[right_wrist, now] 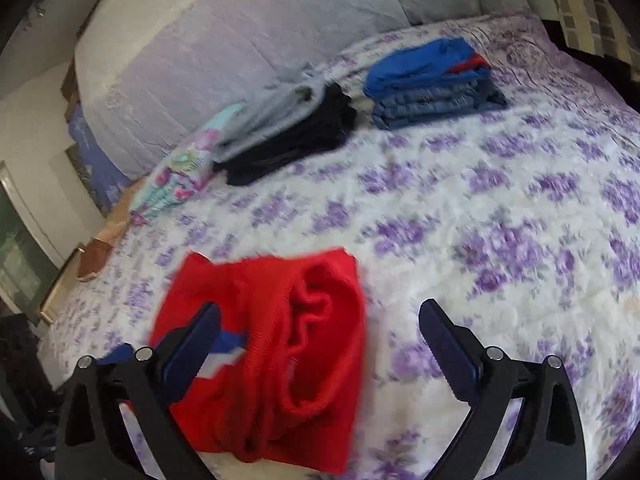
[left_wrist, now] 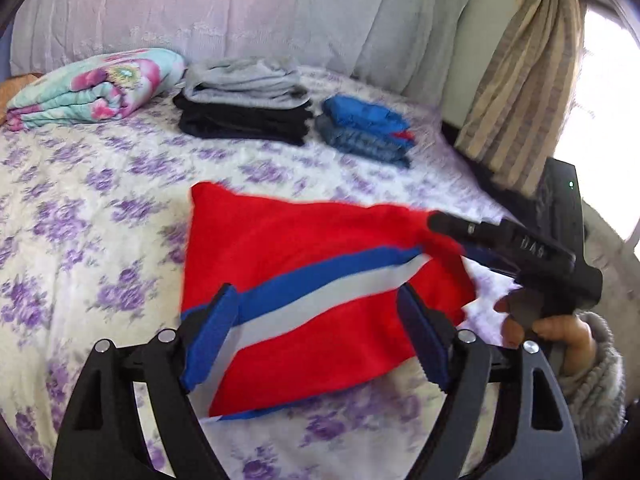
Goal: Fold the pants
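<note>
Your left gripper (left_wrist: pixel 316 332) stands wide open with nothing pinched, poised above the folded red pants (left_wrist: pixel 304 280) lying on the floral bedspread (left_wrist: pixel 100 208); your right gripper (right_wrist: pixel 320 344) gapes equally wide and empty, the pants' waistband beneath its left finger (right_wrist: pixel 196 340).

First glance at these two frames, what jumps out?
The bright red pants with a blue and white stripe, folded on the purple-flowered bedspread just ahead of both grippers. Behind them, near the headboard, sit two stacks of folded clothes, grey on black and blue on denim. The left gripper stands open above the pants.
</note>
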A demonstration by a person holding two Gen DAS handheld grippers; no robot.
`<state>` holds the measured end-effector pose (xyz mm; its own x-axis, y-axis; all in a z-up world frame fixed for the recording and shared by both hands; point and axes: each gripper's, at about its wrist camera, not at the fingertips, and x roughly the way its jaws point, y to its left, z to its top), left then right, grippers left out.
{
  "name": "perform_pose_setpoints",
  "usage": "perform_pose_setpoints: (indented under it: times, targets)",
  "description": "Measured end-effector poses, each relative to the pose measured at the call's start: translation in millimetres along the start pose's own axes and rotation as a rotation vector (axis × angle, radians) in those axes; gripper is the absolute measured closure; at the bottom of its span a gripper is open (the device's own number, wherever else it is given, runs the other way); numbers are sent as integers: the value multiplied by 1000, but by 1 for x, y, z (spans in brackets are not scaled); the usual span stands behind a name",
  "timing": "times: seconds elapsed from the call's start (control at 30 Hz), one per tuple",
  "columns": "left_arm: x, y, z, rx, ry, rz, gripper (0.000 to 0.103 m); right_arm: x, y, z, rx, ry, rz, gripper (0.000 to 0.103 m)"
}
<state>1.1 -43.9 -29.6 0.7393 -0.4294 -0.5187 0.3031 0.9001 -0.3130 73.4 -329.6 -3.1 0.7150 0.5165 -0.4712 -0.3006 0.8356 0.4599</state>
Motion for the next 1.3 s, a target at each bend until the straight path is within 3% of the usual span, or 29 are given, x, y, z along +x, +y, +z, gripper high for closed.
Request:
perform_pose_setpoints:
  times: [0.03,0.13,0.17,0.2,0.27,0.3,0.4,0.47,0.57,0.63,0.7,0.8,0.87,0.97,1.03,1.1,1.13,1.2,1.3]
  targets:
    - [2,-4,3,5,1,-25,24,0,8,15,4,7,89,4]
    - [19,-21,2,61,29,-72,24,44,44,50,52,277,464,4]
    - [28,-25,-2,82,57,-73,24,61,55,54,73,351,527,4]
    - [38,-29,-8,107,88,-51,24,78,66,57,83,419,547,4]
    - [41,-37,-17,177,73,-9,22,115,86,59,99,544,584,4]
    - [40,-40,-19,193,73,-17,16,132,94,60,117,597,622,4]
    - [39,-39,-22,199,72,-53,12,179,113,53,172,736,697,4]
    - [39,-38,-21,197,71,-68,11,207,121,41,182,819,668,4]
    - [38,-37,-22,194,69,-81,9,248,111,22,202,905,509,4]
    - [37,-35,-21,190,68,-84,9,263,99,19,212,902,450,8]
    - [37,-33,-20,181,69,-94,9,263,96,23,234,884,457,8]
    - [37,-30,-20,179,68,-108,7,246,99,38,176,769,438,8]
    - [38,-29,-20,180,67,-114,6,231,100,49,181,724,481,7]
    - [36,-31,-21,180,68,-116,6,215,105,47,174,772,556,6]
    - [37,-32,-21,181,67,-113,6,218,103,34,165,831,534,4]
    - [37,-33,-21,183,69,-111,5,228,85,22,192,842,447,4]
    - [37,-33,-21,182,71,-109,5,232,76,19,242,828,439,11]
    - [37,-34,-20,179,72,-111,5,218,62,32,330,746,461,13]
    - [34,-31,-20,169,60,-113,5,165,64,60,288,611,541,8]
